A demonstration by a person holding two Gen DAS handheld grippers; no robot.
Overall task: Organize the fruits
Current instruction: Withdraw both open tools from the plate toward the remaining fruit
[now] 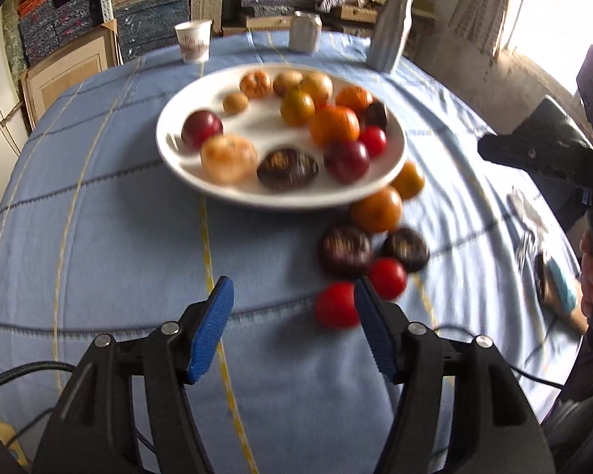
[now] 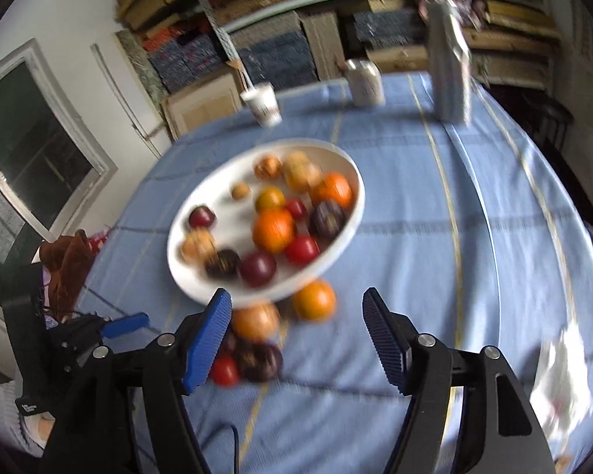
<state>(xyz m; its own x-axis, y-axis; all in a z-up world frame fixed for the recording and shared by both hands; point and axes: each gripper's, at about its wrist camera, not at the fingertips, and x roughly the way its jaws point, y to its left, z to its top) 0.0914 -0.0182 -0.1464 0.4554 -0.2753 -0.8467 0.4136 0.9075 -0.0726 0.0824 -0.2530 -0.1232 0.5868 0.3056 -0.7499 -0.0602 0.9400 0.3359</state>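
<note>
A white plate (image 1: 178, 160) (image 2: 348, 233) on the blue tablecloth holds several fruits: oranges, red tomatoes, dark purple and tan ones. Beside its near right edge loose fruits lie on the cloth: an orange (image 1: 376, 210) (image 2: 314, 300), dark purple fruits (image 1: 346, 251) (image 2: 259, 361) and red tomatoes (image 1: 336, 305) (image 2: 225, 371). My left gripper (image 1: 292, 320) is open and empty, its right finger just beside a red tomato. My right gripper (image 2: 296, 331) is open and empty above the cloth, right of the loose fruits. The right gripper also shows in the left wrist view (image 1: 541, 158), at the right edge.
A paper cup (image 1: 193, 41) (image 2: 263, 102), a can (image 1: 305, 31) (image 2: 364, 83) and a tall silver bottle (image 1: 391, 31) (image 2: 450, 63) stand at the table's far edge. Crumpled wrappers (image 2: 561, 379) lie on the cloth at right. Stacked shelves rise behind the table.
</note>
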